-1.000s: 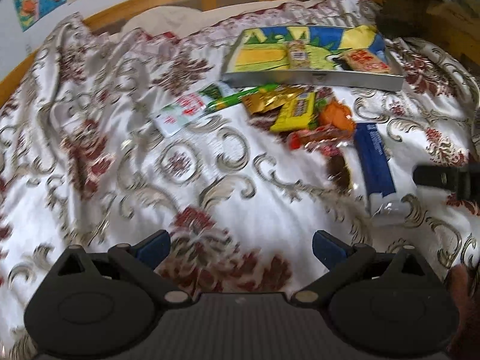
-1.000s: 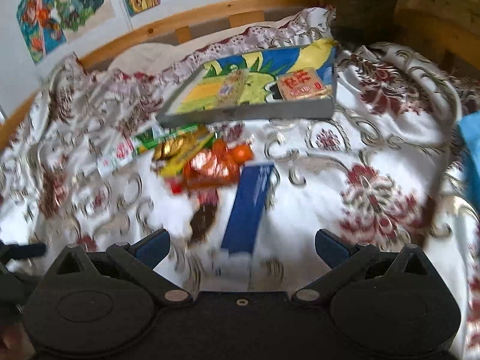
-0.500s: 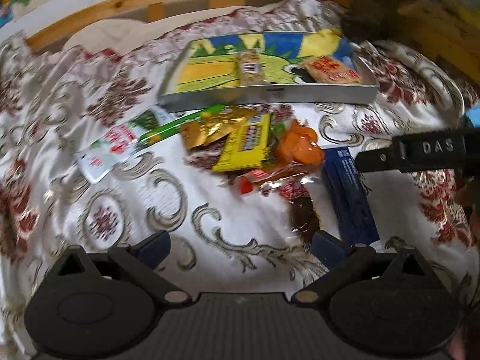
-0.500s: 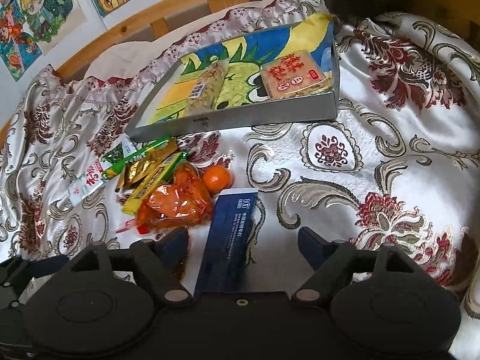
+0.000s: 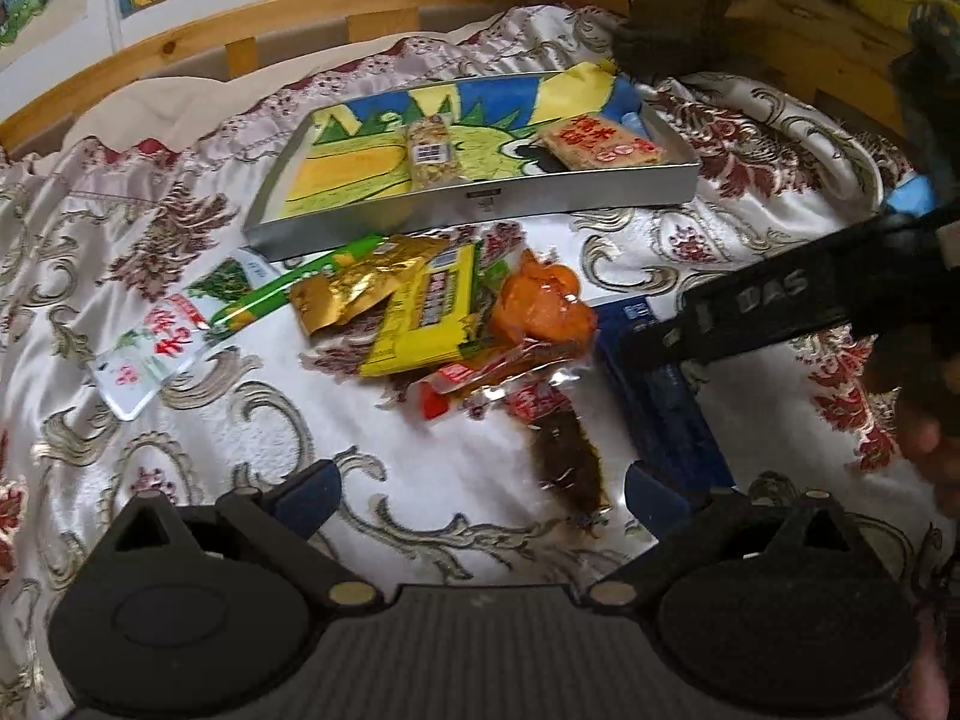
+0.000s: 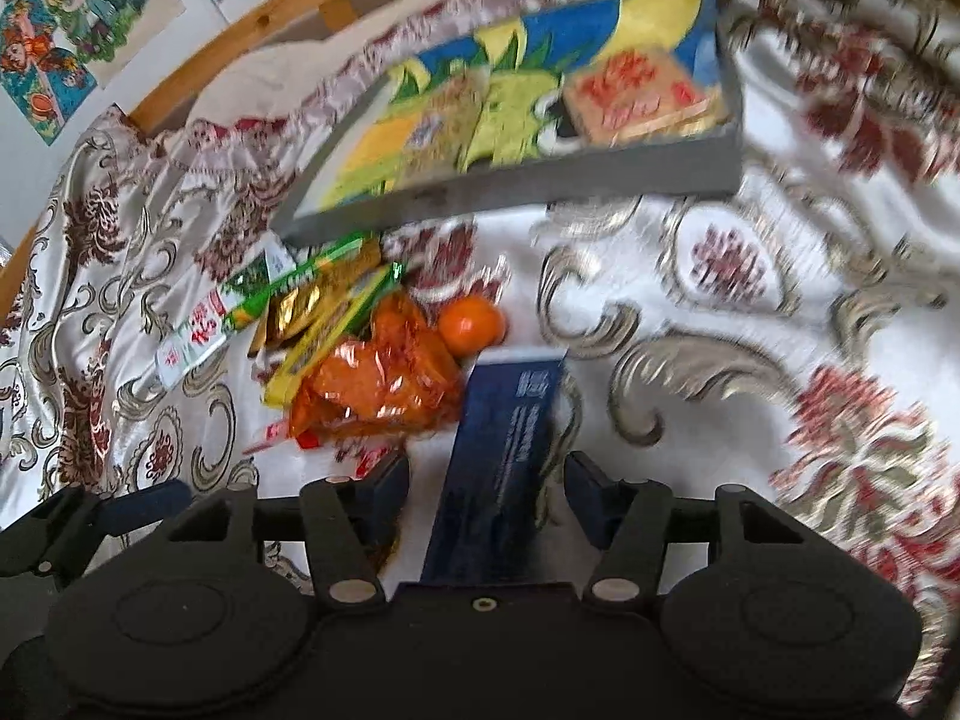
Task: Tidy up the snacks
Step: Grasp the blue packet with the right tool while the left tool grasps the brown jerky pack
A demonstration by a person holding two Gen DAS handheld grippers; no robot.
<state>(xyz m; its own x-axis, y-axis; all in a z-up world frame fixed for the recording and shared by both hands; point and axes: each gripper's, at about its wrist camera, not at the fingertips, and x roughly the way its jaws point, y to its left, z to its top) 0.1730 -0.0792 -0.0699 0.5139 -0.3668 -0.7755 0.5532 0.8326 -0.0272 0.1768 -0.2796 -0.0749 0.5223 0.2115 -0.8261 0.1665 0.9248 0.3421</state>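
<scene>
Bed with patterned satin cover [image 5: 198, 444]; all items lie on it.

Tray [image 5: 480, 195]: shallow grey metal, cartoon-printed floor, far side of the bed. Two snacks inside: a clear-wrapped nut bar [image 5: 431, 151] near the middle and a square pack with red characters [image 5: 597, 141] at the right end.

Loose snack pile just in front of the tray's near wall: white-and-green packet [image 5: 159, 342] at the left, green stick pack [image 5: 282, 294], gold foil pouch [image 5: 366, 285], yellow bar [image 5: 429, 318], orange crinkled bag [image 5: 540, 306], red-and-clear wrapper [image 5: 510, 375], dark brown snack in clear wrap [image 5: 570, 462]. A small orange fruit [image 6: 471, 324] sits at the pile's right edge, touching the orange bag.

Dark blue packet [image 6: 504, 456]: lies lengthwise at the right of the pile, beside the orange bag.

Right hand-held gripper [image 6: 486, 495]: tilted down over the blue packet, jaws closing, packet between them. A gap shows on each side; pads not yet pressing on it.

Left hand-held gripper [image 5: 483, 495]: released, jaws wide, nothing gripped; the dark brown snack lies on the bed between its fingertips. The right tool's black body crosses this view at the right edge.
</scene>
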